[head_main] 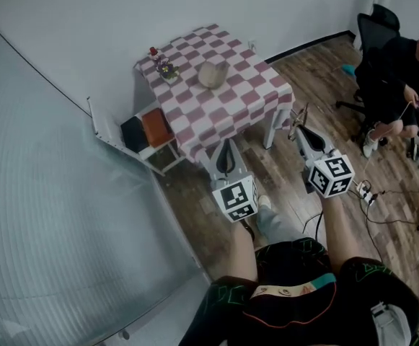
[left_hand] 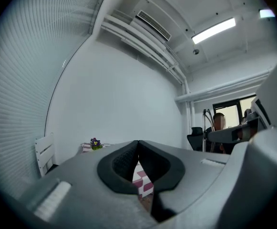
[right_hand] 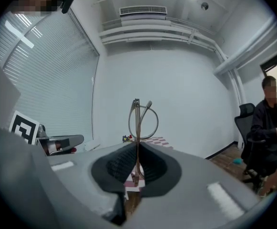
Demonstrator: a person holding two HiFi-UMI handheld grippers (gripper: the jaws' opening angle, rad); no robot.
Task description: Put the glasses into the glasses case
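Glasses (right_hand: 137, 125): thin metal frame, folded, held upright in the right gripper (right_hand: 136, 152), whose jaws are closed on one thin part of the frame. A round lens rim stands above the jaw tips. In the head view the glasses (head_main: 296, 119) are in the air over the floor (head_main: 216, 225), off the near right corner of the table (head_main: 256, 92).

Glasses case (head_main: 213, 73): rounded, grey-beige, lying near the middle of the table, well apart from both grippers. Whether it is open cannot be told.

Left gripper (left_hand: 138, 149): jaws together, nothing between them. In the head view the left gripper (head_main: 226, 150) is held just in front of the table's near edge.

Table: small, white-legged, covered with a red-and-white checked cloth.

Flowers (head_main: 167, 69): a small bunch at the far left corner of the table.

Rack (head_main: 104, 128): white, beside the table's left side, with a black item and an orange item on it.

Person (head_main: 400, 71): seated on a dark office chair (head_main: 371, 31) at far right, well apart from the table.
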